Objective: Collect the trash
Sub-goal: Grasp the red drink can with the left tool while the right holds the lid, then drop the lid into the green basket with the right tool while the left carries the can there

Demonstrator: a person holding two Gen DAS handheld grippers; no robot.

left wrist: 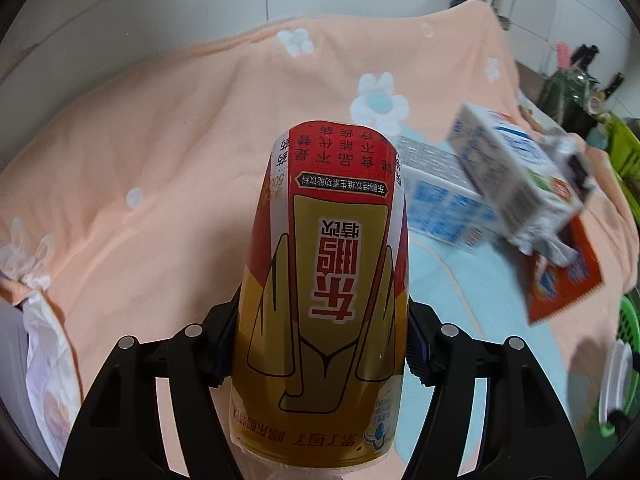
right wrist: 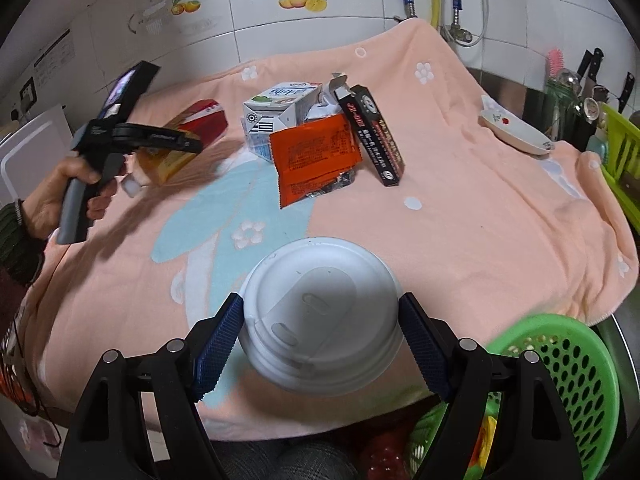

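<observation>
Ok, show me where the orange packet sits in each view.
Left wrist: orange packet at the right edge, partly under the torn milk carton.
Right wrist: orange packet upper centre, leaning on that carton.
Shared landmark: the white flower on the peach cloth.

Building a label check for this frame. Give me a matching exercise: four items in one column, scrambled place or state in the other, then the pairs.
Items:
1. red-and-gold bottle
2. white cup lid
3. orange packet
4. white dish

Place or state:
A. lying on the peach towel against the milk carton
B. clamped in the right hand-held gripper
C. sitting alone near the towel's far right edge
D. clamped in the left hand-held gripper

Pairs: 1-D, 2-B, 3-A, 4-C
</observation>
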